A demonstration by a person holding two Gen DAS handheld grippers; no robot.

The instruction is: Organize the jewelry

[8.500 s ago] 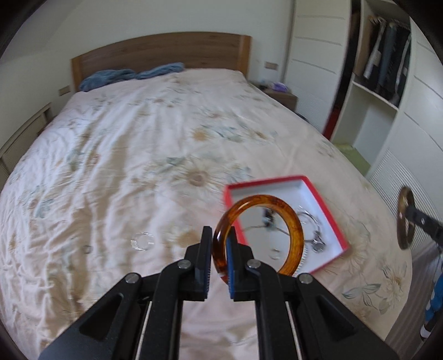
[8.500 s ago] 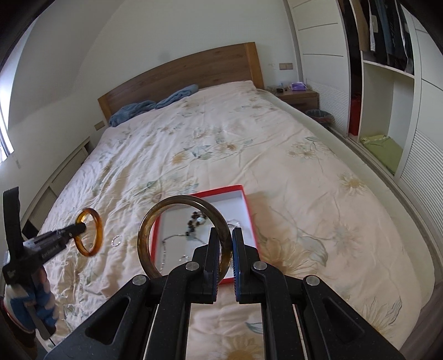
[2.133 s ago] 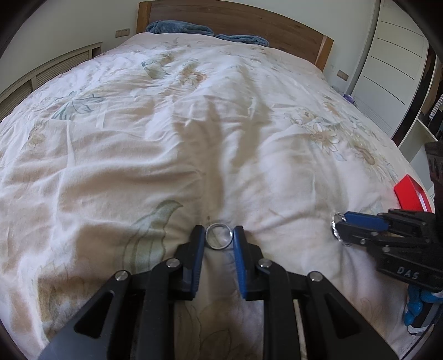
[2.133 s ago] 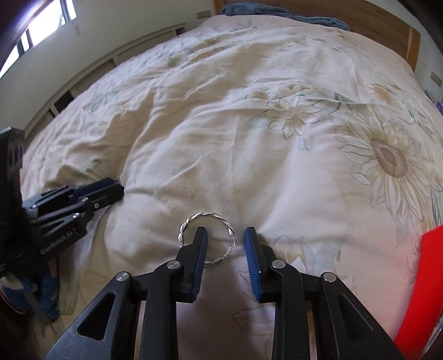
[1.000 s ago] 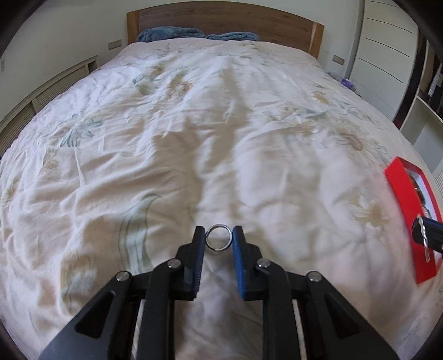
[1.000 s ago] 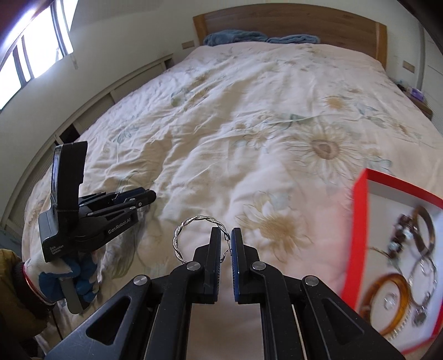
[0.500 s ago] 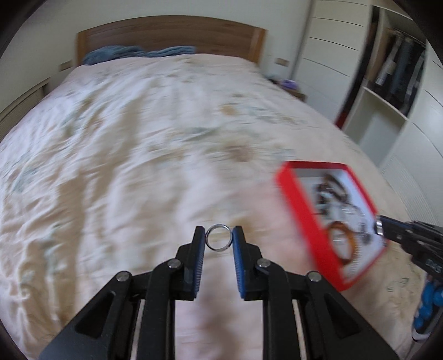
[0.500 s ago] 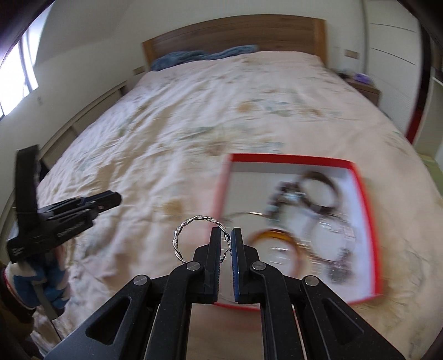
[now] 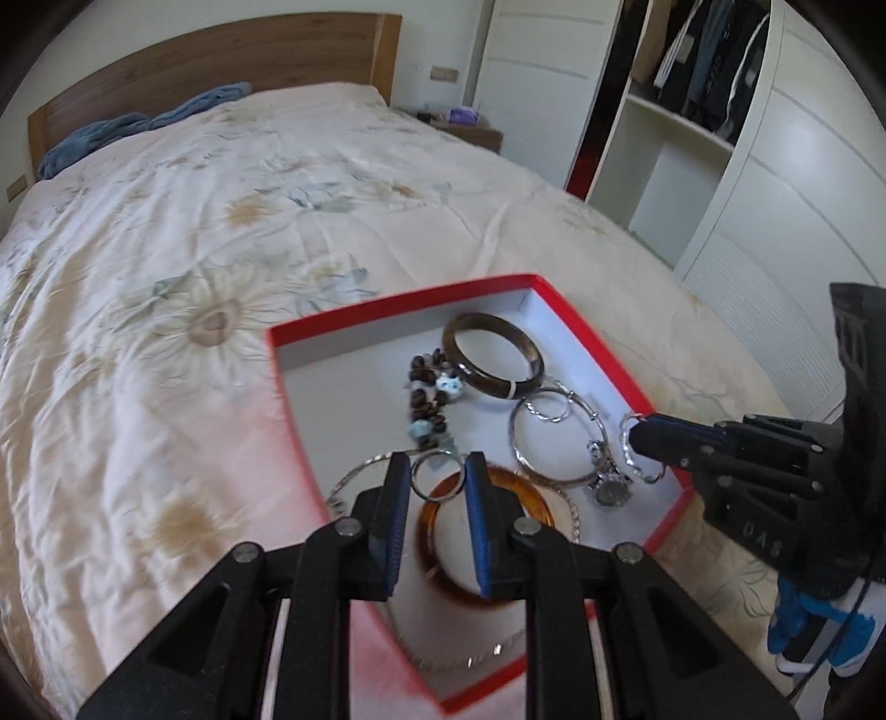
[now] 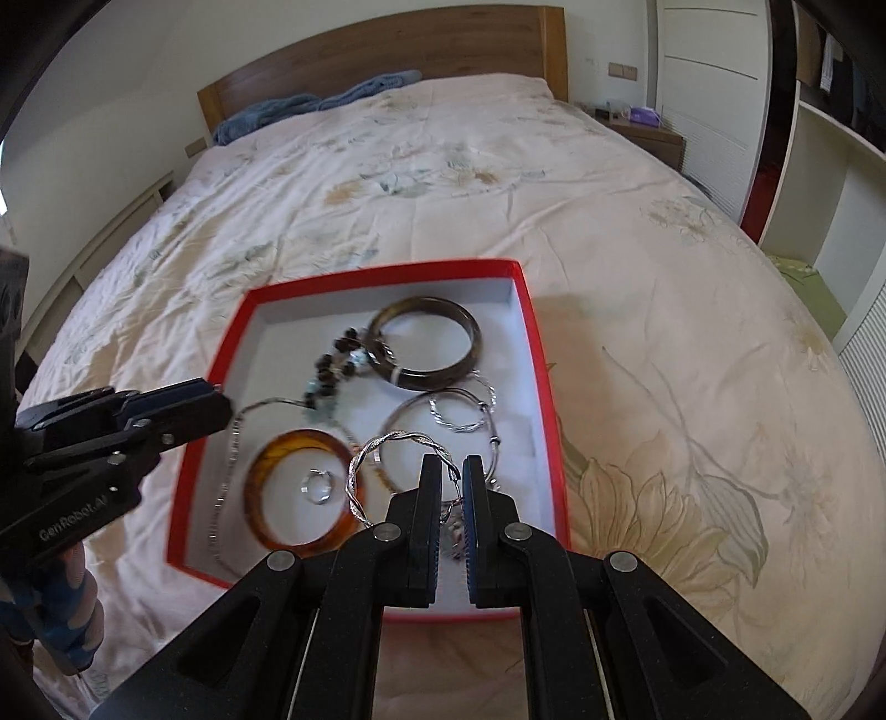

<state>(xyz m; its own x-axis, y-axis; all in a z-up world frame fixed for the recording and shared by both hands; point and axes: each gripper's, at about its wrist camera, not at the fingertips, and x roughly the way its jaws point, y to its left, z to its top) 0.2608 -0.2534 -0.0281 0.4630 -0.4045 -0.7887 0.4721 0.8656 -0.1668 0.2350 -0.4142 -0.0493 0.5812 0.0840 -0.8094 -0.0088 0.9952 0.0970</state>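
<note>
A red box (image 9: 620, 376) with a white inside lies on the bed, also in the right wrist view (image 10: 540, 354). It holds a dark bangle (image 9: 490, 363), an amber bangle (image 10: 260, 487), a bead bracelet (image 9: 426, 396), silver hoops and a chain. My left gripper (image 9: 437, 476) is shut on a small silver ring (image 9: 437, 475) above the box's near-left part. My right gripper (image 10: 451, 476) is shut on a twisted silver bangle (image 10: 387, 448) above the box's near-right part. A small ring (image 10: 317, 486) lies inside the amber bangle.
The bed has a cream floral quilt (image 10: 664, 310), a wooden headboard (image 10: 387, 50) and blue cloth (image 10: 310, 108) at its head. A white wardrobe with shelves (image 9: 692, 138) stands to the right. A bedside table (image 10: 648, 135) stands by the headboard.
Both grippers have swung from the bare quilt over to the red box, each still holding its ring or bangle. The box is now nearer and under both grippers.
</note>
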